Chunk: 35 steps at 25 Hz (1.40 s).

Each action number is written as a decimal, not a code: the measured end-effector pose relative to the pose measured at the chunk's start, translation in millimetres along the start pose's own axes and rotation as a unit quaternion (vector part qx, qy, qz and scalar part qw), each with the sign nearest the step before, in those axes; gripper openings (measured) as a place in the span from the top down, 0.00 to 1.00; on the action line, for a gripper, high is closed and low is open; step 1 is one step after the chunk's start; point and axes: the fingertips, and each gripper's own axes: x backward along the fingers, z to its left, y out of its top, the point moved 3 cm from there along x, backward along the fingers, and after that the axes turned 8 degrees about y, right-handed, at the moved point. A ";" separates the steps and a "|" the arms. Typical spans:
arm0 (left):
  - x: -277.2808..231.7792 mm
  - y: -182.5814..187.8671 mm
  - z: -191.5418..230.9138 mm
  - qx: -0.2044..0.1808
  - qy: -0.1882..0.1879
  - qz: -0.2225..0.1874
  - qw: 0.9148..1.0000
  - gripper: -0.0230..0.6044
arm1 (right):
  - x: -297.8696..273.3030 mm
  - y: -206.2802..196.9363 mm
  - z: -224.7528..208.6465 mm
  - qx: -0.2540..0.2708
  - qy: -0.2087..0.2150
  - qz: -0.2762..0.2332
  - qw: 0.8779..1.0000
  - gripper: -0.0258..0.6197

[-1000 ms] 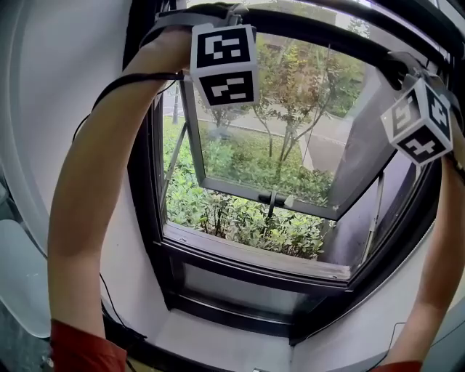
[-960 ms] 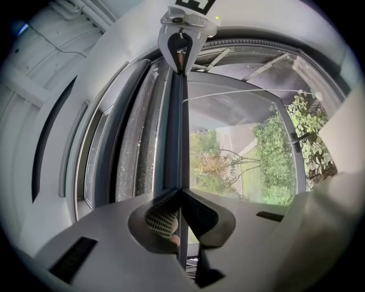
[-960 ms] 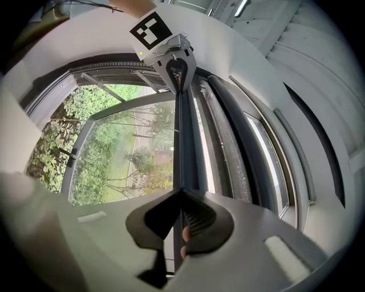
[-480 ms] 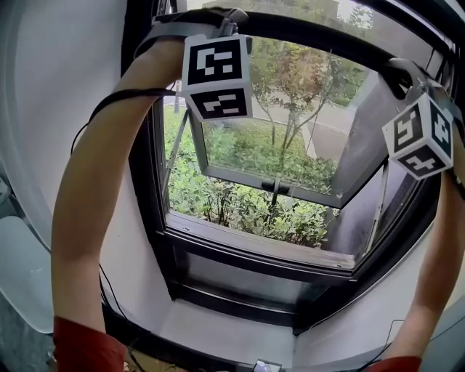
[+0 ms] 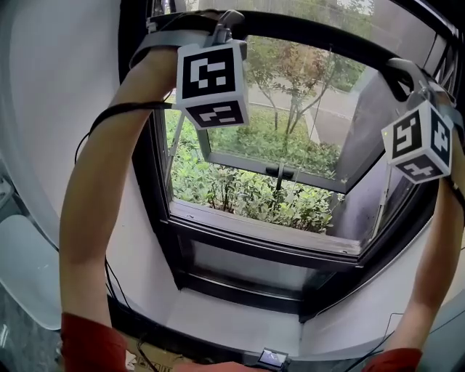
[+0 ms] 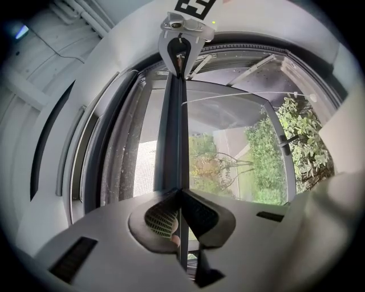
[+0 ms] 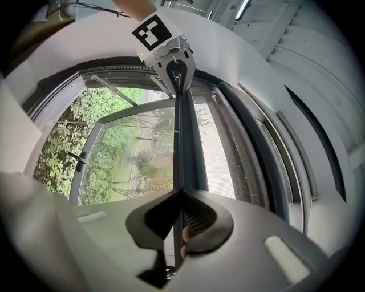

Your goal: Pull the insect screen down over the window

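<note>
The insect screen's dark pull bar [image 5: 312, 33] runs across the top of the window opening. My left gripper [image 5: 227, 22] is shut on its left part and my right gripper [image 5: 403, 73] on its right part, both arms raised. In the left gripper view the jaws [image 6: 181, 191] pinch the thin bar [image 6: 174, 125], which runs on to the other gripper [image 6: 183, 35]. The right gripper view shows the same: jaws [image 7: 181, 191] closed on the bar [image 7: 185, 137]. A strip of fine mesh [image 7: 219, 154] shows between the bar and the top frame.
The window sash [image 5: 290, 171] is tilted outward, with green shrubs [image 5: 247, 192] beyond it. A dark frame and sill [image 5: 261, 232] lie below. White wall [image 5: 58, 87] stands at the left, a white ledge [image 5: 232, 320] under the window. A black cable [image 5: 123, 109] crosses my left arm.
Both grippers have come down a little against the window with the bar held in them. The sill sits higher in the head view than before.
</note>
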 end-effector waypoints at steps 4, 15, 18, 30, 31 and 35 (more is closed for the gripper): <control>6.8 -0.6 -11.3 -0.002 -0.009 0.000 1.000 0.92 | 1.8 0.6 13.4 -0.001 0.005 -0.004 1.000 0.92; 31.9 -0.5 -45.0 -0.007 -0.024 -0.005 1.000 0.92 | 12.1 2.3 54.7 -0.003 0.018 -0.011 1.000 0.92; 39.8 -1.9 -54.1 -0.001 -0.029 -0.006 1.000 0.92 | 14.5 5.5 66.0 -0.004 0.022 -0.012 1.000 0.92; 69.5 -3.2 -96.5 0.004 -0.045 -0.011 0.999 0.92 | 27.6 8.7 112.7 -0.017 0.038 -0.021 0.999 0.92; 71.1 -3.1 -98.8 0.005 -0.047 -0.011 0.999 0.92 | 28.0 9.2 115.3 -0.019 0.038 -0.022 0.999 0.92; 79.8 -6.7 -109.6 0.006 -0.050 -0.009 0.999 0.92 | 31.3 11.6 130.5 -0.022 0.050 -0.021 0.998 0.92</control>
